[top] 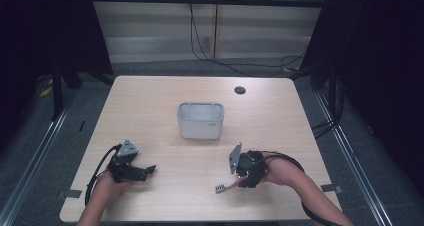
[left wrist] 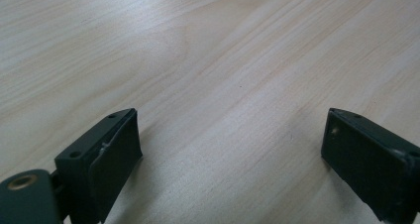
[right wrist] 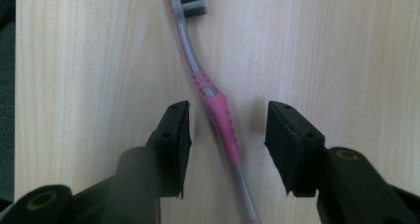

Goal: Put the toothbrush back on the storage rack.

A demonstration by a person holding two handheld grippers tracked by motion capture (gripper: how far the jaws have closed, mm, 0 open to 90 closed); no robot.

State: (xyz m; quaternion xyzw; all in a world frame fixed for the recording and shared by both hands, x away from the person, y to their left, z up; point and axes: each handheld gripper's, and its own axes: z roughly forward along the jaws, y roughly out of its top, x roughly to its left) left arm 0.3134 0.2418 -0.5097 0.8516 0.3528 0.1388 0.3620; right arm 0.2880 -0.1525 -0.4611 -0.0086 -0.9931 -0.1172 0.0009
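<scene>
Right now the right gripper (right wrist: pixel 228 135) sits low over the desk (top: pixel 165 93), jaws partly apart and straddling the pink grip of a toothbrush (right wrist: pixel 220 120), pads not touching it. Toothbrush lies flat near the desk's front right, bristle head (top: pixel 220 188) pointing left in the high view. Left gripper (left wrist: pixel 230 149) rests at front left, jaws wide, nothing between. Grey holder (top: pixel 200 121) stands mid-desk, well apart from both.
</scene>
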